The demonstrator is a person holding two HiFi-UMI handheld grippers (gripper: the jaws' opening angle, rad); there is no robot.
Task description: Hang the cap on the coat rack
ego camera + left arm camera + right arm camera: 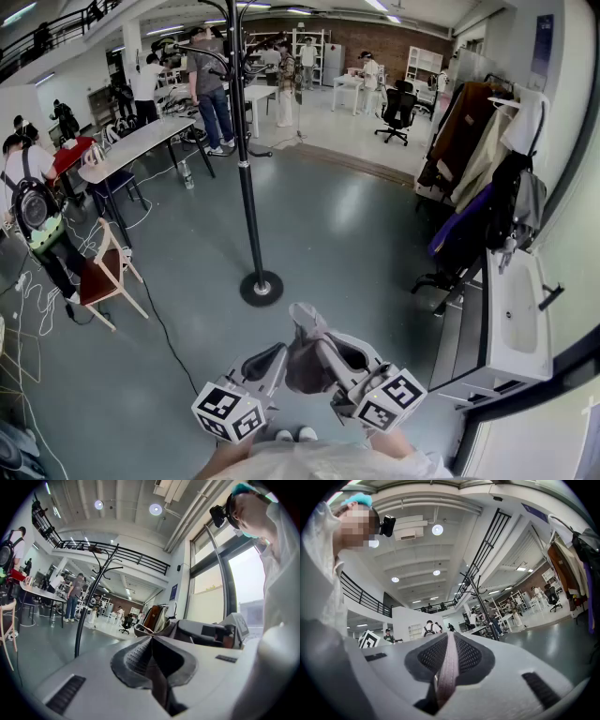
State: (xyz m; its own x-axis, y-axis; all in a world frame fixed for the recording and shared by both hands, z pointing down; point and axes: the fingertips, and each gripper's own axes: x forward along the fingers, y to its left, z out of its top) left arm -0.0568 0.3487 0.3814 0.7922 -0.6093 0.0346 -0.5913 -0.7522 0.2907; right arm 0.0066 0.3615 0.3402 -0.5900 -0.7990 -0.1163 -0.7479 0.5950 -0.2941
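The mauve-brown fabric cap hangs between the two grippers, well short of the tall black metal coat rack with a round base and low against its pole. The left gripper has its jaws together on a dark fold of the cap, as far as its own view shows. The right gripper is clamped on a thin mauve edge of the fabric.

The main risk, in my judgement, is the grip itself. Each gripper pinches only a narrow strip of soft cloth, so pulling the two apart or lifting unevenly could drag an edge out, leaving the cap drooping from one side.

The curved hooks sit high on the coat rack, so a hurried reach could bump the slim pole and rock it on its base. Letting go before the cloth sits over a hook would drop the cap beside the coat rack.

The black cable on the floor left of the coat rack's base could catch a foot.
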